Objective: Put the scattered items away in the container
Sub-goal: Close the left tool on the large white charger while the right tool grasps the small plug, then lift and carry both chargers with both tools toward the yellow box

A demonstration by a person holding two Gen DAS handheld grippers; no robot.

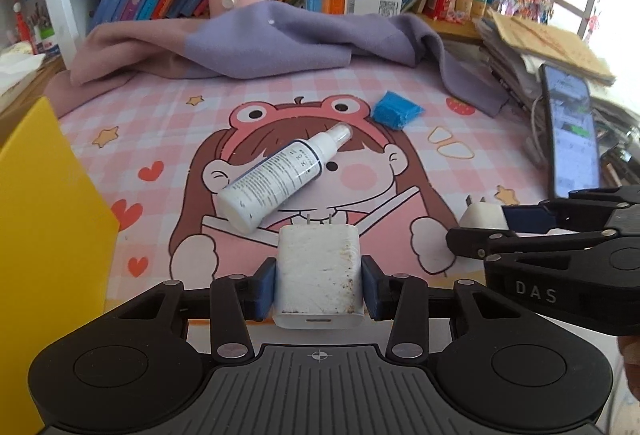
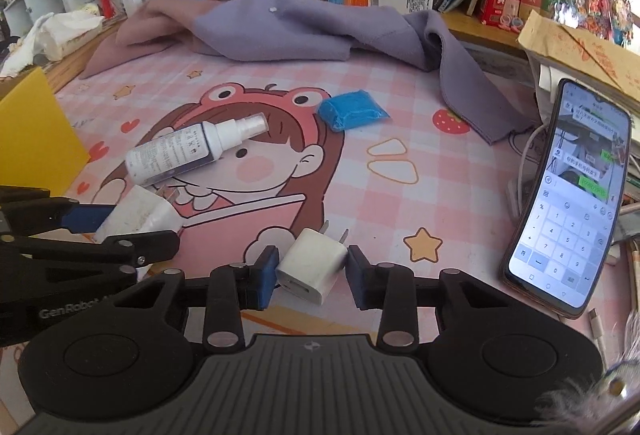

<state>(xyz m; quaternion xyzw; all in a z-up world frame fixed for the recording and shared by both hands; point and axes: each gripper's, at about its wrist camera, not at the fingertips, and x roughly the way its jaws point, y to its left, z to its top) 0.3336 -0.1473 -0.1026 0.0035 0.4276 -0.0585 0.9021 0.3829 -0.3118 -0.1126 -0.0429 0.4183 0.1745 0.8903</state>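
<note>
Both chargers pinched, one in each hand, ready to go to the bin.

My left hand-held gripper (image 1: 319, 285) is closed on the larger scuffed white wall charger (image 1: 318, 271), prongs pointing away; my right hand-held gripper (image 2: 312, 273) clamps the small white plug adapter (image 2: 312, 263) cornerwise, so the grip may be less secure. The yellow plastic container (image 1: 44, 235) sits just left of my left one; the white spray bottle (image 1: 280, 179) and blue packet (image 1: 396, 112) lie ahead on the table.
</note>
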